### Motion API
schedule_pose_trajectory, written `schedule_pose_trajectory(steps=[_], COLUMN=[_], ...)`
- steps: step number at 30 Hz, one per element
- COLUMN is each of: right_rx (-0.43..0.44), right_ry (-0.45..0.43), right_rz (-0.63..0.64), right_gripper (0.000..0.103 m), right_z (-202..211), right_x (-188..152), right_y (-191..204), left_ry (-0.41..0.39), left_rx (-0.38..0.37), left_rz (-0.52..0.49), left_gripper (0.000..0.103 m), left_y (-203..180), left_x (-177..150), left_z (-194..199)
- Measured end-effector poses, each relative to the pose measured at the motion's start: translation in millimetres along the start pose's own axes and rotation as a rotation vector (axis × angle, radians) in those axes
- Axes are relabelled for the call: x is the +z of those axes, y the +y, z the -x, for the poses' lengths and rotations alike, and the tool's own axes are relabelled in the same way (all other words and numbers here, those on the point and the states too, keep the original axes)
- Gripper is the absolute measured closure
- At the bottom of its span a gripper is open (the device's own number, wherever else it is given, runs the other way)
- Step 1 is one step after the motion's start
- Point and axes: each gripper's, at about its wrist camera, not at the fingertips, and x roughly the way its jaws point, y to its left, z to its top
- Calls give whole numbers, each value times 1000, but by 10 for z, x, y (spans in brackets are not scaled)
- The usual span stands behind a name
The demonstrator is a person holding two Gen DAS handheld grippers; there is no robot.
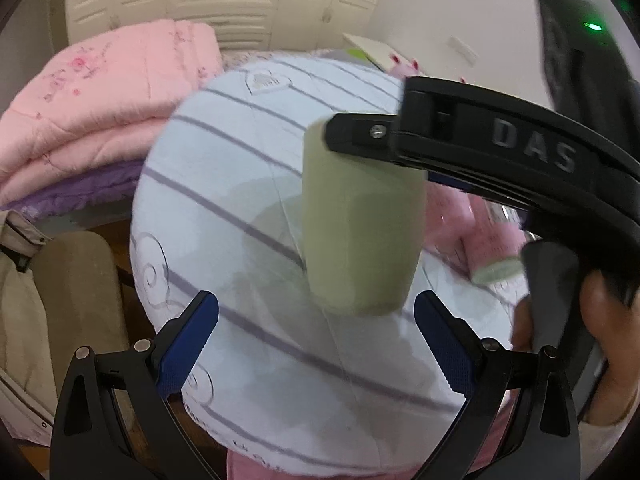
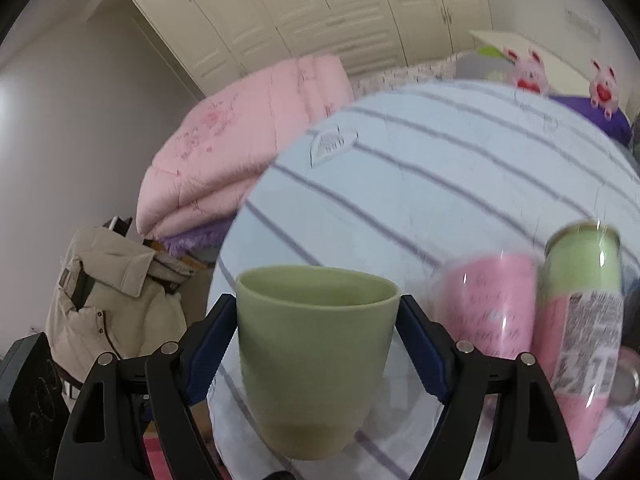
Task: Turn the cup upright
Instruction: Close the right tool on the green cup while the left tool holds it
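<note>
**Green cup held mouth-up**

The cup (image 2: 316,356) is plain pale green, without a handle, tapering to a narrower tan-tinted base. It sits upright, mouth up, lifted above the striped bed cover. From the left it (image 1: 360,220) appears slightly tilted, gripped near its rim.

Bedroom with cream wardrobes

Paneled wardrobe doors (image 2: 320,12) are lining the back wall; a folded pink quilt (image 2: 240,148) is lying beside a striped blue cover (image 2: 460,168), and a beige jacket (image 2: 108,304) is hanging at left.
</note>
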Motion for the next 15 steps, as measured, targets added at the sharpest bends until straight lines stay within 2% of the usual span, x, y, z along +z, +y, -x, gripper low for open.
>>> schedule_pose_trajectory(steps=[3,5,6,9,15], right_rx=[-35,-47,-56,-7,-39], right_ry=[-60,-64,-49,27,103], right_rz=[51,73,71,37,10], right_gripper=[25,27,27,27,24], right_z=[70,70,47,-59,-279], right_x=[70,113,124,127,163], right_y=[60,72,65,3,0], left_ry=[-17,-3,4,15,6], left_rx=[31,38,34,26,4], left_rz=[3,0,-3,4,28], left_gripper=[2,2,2,2,2], left_y=[-13,-26,-32,-3,81], left_x=[46,46,30,11,69], left_z=[-36,-78,-94,-123,-116])
